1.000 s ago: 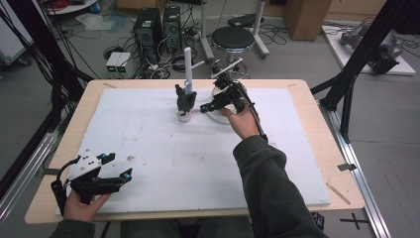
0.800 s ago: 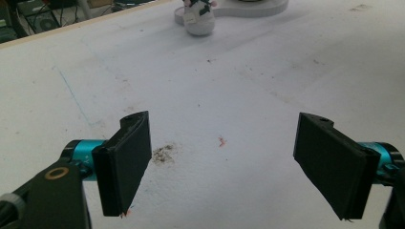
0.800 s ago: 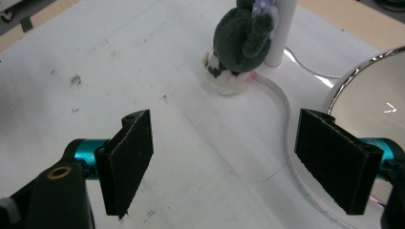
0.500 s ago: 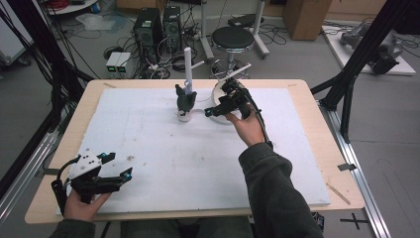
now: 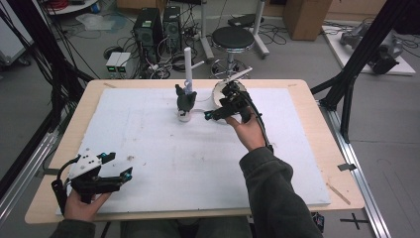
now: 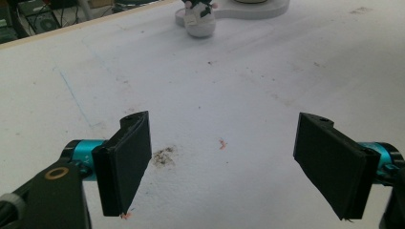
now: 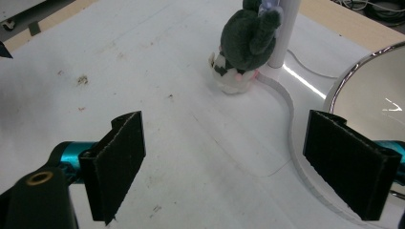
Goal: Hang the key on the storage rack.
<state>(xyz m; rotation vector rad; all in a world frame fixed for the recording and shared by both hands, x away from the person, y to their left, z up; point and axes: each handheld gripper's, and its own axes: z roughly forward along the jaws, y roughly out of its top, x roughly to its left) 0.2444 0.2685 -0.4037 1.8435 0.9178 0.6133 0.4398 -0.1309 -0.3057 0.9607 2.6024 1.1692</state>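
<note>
Small dark-green plush toy with a white base (image 5: 185, 101) sits upright on the white foam sheet (image 5: 198, 163) covering the wooden counter (image 5: 317, 124), at the far middle. It is right against the foot of a white upright post (image 5: 188, 62); whether they touch I can't tell. In the right gripper view the plush (image 7: 246, 43) leans at the post (image 7: 284, 28), whose flat white base plate (image 7: 286, 95) curves round toward a round chrome-rimmed mirror (image 7: 372, 95).

Right gripper (image 5: 218, 113) is just right of the plush, apart from it, held level by the right hand (image 5: 247, 131) and pointing left. Its fingers (image 7: 114, 167) have just been opening and now stand wide, nothing between them; the mirror is just beyond the right-side finger in its own view.

Left gripper (image 5: 119, 168) is at the near left corner, well apart from the plush, in the left hand (image 5: 81, 203). Fingers (image 6: 124, 162) wide, only bare stained foam between them.
</note>
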